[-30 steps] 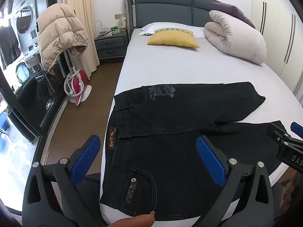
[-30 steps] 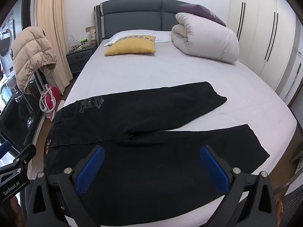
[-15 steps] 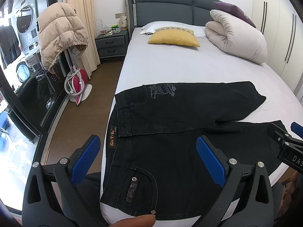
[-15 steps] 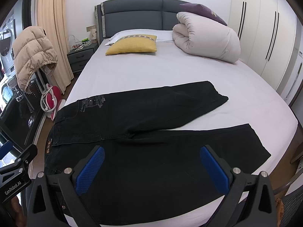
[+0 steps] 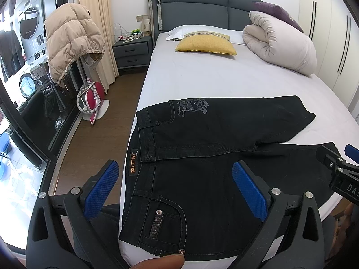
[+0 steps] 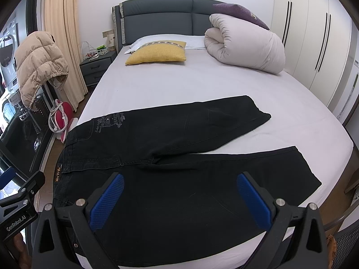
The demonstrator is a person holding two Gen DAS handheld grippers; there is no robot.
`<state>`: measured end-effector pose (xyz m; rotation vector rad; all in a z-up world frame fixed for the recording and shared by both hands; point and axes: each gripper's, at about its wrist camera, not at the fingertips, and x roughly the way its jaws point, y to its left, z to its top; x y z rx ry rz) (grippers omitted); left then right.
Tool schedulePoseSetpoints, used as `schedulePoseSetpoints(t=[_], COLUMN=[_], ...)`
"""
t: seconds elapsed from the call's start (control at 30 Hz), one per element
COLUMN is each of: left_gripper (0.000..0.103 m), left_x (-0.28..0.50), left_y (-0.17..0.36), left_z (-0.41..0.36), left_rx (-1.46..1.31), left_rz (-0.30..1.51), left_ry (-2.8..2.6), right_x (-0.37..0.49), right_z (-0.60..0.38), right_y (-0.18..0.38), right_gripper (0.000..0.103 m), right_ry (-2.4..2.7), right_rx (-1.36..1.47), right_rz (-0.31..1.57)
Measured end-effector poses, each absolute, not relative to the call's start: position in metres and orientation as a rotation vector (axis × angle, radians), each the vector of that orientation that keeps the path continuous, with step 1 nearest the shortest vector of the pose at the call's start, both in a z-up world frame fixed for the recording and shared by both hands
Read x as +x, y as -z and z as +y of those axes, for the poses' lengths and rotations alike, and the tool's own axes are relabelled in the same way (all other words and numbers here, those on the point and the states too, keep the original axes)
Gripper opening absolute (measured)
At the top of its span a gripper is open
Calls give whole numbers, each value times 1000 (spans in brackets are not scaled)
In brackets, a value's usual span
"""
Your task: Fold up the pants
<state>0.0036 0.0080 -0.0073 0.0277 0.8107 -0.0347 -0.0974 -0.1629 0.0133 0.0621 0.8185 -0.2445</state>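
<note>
The black pants (image 6: 170, 157) lie spread flat across the foot end of the bed (image 6: 179, 83), back side up, with the waistband at the bed's left edge and the two legs running toward its right edge. The legs fork apart: the far one angles up the bed toward the rolled white duvet (image 6: 244, 44), the near one runs along the foot edge, and a wedge of bare sheet shows between their cuffs. A small orange brand patch (image 5: 133, 164) sits on the waistband, a pale printed design (image 5: 193, 106) marks the pocket farther up the bed, and the near pocket carries metal studs (image 5: 159, 212). The left gripper (image 5: 177, 192) hangs over the waist end of the pants at the foot of the bed, its blue-padded fingers (image 5: 101, 192) spread wide with nothing between them. The right gripper (image 6: 179, 201) hovers over the near leg, farther toward the bed's right side, and its blue pads (image 6: 253, 201) are likewise spread wide and hold nothing. Neither one appears to touch the cloth. At the head of the bed a yellow pillow (image 6: 157, 52) rests in front of the grey headboard (image 6: 157, 18). Off the bed's left side stand a dark nightstand (image 5: 131, 52), a beige puffer jacket (image 5: 71, 38) draped over a rack, and a red iron (image 5: 93, 97) on the wooden floor.
</note>
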Motion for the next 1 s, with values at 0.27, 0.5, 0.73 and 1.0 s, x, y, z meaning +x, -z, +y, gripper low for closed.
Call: schedulePoseSetpoints(t=[0.27, 0.5, 0.73, 1.0], left_gripper=[103, 103, 103, 103], left_x=[4, 4, 3, 3], left_y=[8, 8, 9, 11], left_z=[8, 8, 8, 7], left_rx=[28, 27, 27, 28], left_rz=[812, 813, 814, 815], left_ry=[36, 36, 35, 35], right_x=[-96, -96, -99, -97], right_z=[-159, -159, -152, -150], right_y=[-12, -12, -12, -9], right_gripper=[103, 103, 103, 103], right_ry=[240, 240, 236, 228], right_rx=[61, 63, 60, 61], right_rz=[820, 822, 821, 826])
